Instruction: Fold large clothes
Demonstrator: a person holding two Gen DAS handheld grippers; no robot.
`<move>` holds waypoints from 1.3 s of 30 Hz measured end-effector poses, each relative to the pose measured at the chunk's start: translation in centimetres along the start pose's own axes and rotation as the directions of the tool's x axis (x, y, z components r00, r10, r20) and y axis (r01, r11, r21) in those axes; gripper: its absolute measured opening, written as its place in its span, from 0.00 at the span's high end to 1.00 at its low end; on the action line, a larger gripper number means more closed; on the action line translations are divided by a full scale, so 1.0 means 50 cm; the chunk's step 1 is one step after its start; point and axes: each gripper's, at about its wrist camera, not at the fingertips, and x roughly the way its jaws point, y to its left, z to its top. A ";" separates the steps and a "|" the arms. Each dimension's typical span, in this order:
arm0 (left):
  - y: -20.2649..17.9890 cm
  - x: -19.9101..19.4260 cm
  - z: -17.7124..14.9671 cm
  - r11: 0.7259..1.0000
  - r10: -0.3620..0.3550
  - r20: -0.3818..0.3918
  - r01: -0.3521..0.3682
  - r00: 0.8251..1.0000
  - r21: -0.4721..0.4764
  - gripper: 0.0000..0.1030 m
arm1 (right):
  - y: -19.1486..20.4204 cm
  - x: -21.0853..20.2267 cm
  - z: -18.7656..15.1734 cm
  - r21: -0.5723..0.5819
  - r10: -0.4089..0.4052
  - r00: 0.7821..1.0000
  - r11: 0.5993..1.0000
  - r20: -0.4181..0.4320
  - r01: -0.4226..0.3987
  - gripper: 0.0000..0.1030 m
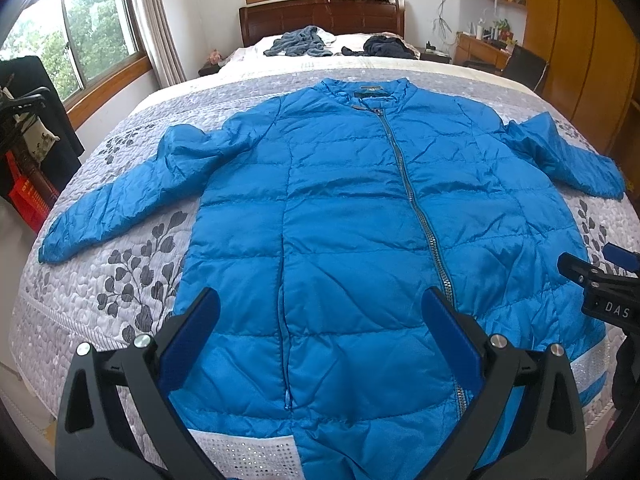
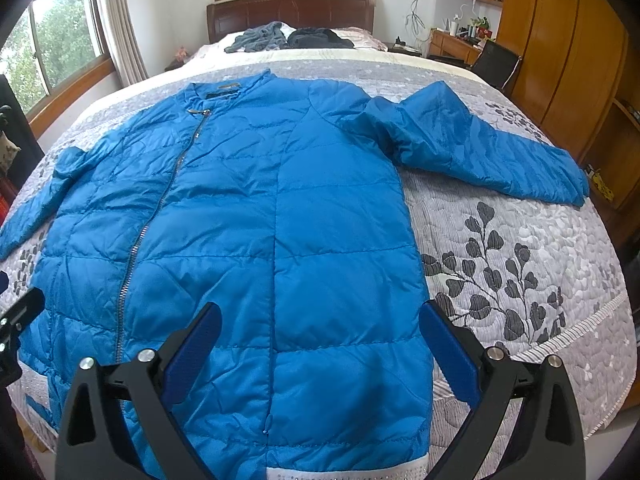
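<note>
Both grippers gape wide, nothing between their blue pads. Left gripper (image 1: 320, 320) hovers over the lower front of the blue puffer jacket (image 1: 360, 220), jaws spread across the panel between a vertical seam and the zipper (image 1: 416, 200); whether the fingertips graze the fabric cannot be told. Right gripper (image 2: 320, 320) hangs over the jacket's (image 2: 248, 220) hem region on the right side, its left pad above the fabric, its right pad past the side edge, over the quilted bedspread (image 2: 520, 248).

Jacket lies flat, front up, zipped, collar toward the headboard (image 1: 320, 16), hem toward the cameras at the foot of the bed. Both sleeves splay outward: left sleeve (image 1: 120, 200) angled down toward the bed's edge, right sleeve (image 2: 480, 148) bent at the shoulder and reaching toward the far side. Surface wrinkled, quilting lines visible.

Grey garment (image 1: 300, 42) and dark garment (image 1: 388, 46) sit heaped near the pillows, well apart from the jacket.

In the left wrist view, the right gripper's tip shows at the right edge (image 1: 600, 280).
</note>
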 end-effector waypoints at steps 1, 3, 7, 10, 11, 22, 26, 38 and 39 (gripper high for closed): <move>0.000 0.000 0.000 1.000 0.001 0.000 -0.001 1.000 0.000 0.03 | 0.000 0.000 0.000 -0.001 -0.001 1.000 1.000 0.000 0.001 0.04; -0.001 0.000 0.000 1.000 0.001 -0.001 -0.001 1.000 -0.001 0.03 | 0.000 0.000 0.000 -0.001 -0.001 1.000 1.000 0.001 0.001 0.04; -0.001 0.000 0.000 1.000 0.002 0.006 -0.002 1.000 -0.001 0.03 | 0.001 -0.001 0.001 -0.002 0.000 1.000 1.000 0.002 0.000 0.04; -0.002 -0.001 0.000 1.000 0.001 0.017 -0.001 1.000 0.002 0.03 | 0.001 -0.001 0.001 -0.001 0.000 1.000 1.000 0.002 0.000 0.04; -0.003 -0.001 0.000 1.000 -0.001 0.020 0.001 1.000 0.003 0.03 | 0.001 -0.001 0.001 -0.002 0.000 1.000 1.000 0.004 0.000 0.04; -0.021 0.032 0.029 0.996 -0.093 0.003 0.093 0.996 -0.012 0.03 | -0.098 0.013 0.019 0.129 0.172 0.983 0.975 0.061 -0.179 0.04; -0.051 0.064 0.090 0.995 -0.104 -0.012 0.104 0.994 0.001 0.03 | -0.227 0.046 0.073 0.234 0.102 0.994 0.967 0.029 -0.106 0.04; -0.174 0.216 0.273 0.997 -0.070 -0.026 0.069 0.997 -0.047 0.03 | -0.680 0.246 0.222 0.503 -0.040 0.974 0.851 -0.222 0.150 0.05; -0.180 0.223 0.274 0.996 -0.074 -0.034 0.072 0.997 -0.047 0.03 | -0.706 0.260 0.227 0.511 -0.051 0.970 0.843 -0.238 0.170 0.06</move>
